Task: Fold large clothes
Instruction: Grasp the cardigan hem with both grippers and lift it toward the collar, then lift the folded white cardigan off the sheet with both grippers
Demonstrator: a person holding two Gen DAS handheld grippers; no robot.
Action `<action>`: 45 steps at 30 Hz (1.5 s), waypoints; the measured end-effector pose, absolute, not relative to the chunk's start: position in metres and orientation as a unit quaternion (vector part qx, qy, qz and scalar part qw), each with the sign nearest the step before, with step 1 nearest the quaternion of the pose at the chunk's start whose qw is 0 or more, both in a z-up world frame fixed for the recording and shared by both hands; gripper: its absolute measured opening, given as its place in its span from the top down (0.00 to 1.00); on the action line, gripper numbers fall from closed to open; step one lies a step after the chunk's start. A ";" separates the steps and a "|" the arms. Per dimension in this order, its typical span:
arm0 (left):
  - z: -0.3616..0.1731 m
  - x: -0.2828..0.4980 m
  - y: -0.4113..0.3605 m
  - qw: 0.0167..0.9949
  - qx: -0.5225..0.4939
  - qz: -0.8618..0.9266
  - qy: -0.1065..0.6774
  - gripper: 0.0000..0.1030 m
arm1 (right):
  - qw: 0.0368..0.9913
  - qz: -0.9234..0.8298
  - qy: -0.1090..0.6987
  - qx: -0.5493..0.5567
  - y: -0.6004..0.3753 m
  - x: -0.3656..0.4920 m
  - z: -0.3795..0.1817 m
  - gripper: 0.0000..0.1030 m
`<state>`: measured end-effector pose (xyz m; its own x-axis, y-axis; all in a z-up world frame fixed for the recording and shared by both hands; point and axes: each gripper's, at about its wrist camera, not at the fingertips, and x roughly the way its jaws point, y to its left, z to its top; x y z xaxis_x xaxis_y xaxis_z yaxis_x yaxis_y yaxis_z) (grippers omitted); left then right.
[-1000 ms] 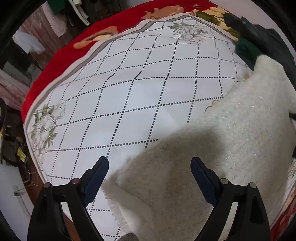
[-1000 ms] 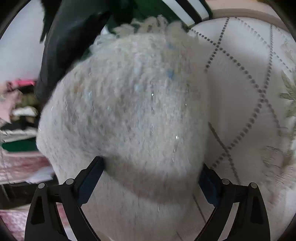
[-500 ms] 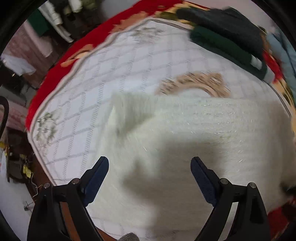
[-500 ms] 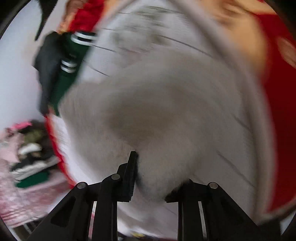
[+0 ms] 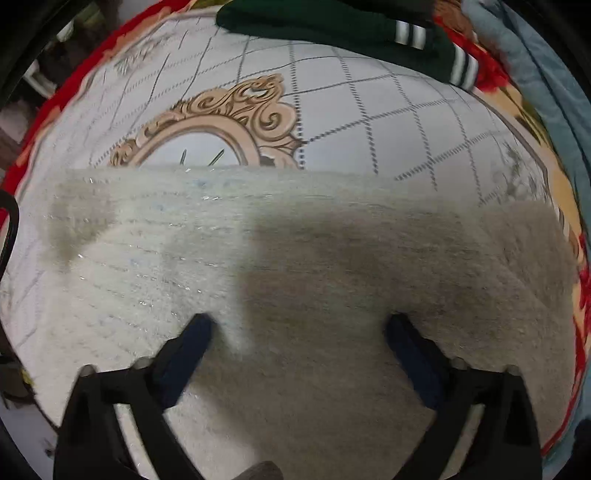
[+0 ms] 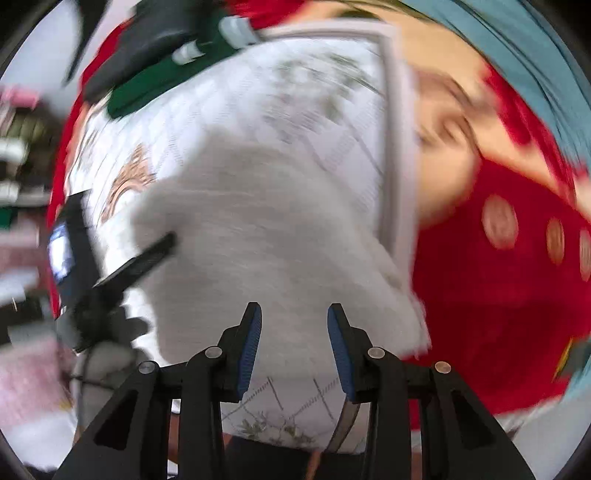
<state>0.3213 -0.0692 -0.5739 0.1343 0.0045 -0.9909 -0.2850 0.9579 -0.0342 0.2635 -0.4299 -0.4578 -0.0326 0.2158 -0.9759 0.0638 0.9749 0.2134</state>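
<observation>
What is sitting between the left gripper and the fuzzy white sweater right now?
Nothing visible. The left gripper hangs directly over the fuzzy white sweater, jaws wide apart; the dark green striped garment lies beyond it.

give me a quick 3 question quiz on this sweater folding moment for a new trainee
1. True or false: the left gripper has its fingers spread wide over the white fuzzy sweater.
2. Which garment lies at the far edge of the patterned bed cover? A) dark green garment with white stripes B) yellow raincoat C) pink towel
3. Fill in: in the right wrist view, the right gripper shows a visible ____ between its blue pads.

Key
1. True; nothing is pinched between the fingers.
2. A, the dark green garment.
3. Gap; the sweater lies just beyond the tips, and whether any edge is caught cannot be told through the blur.
</observation>
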 end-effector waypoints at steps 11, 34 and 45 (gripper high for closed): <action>-0.586 0.326 -0.040 0.739 -0.181 0.074 0.645 0.00 | 0.591 0.072 0.802 0.039 -0.341 0.350 -0.608 0.70; -0.595 0.296 0.163 0.703 -0.195 0.314 0.607 0.00 | 0.589 0.110 0.801 -0.011 -0.280 0.320 -0.578 0.68; -0.500 0.135 0.147 0.699 -0.338 0.361 0.517 0.01 | 0.594 0.143 0.792 -0.024 -0.285 0.325 -0.550 0.65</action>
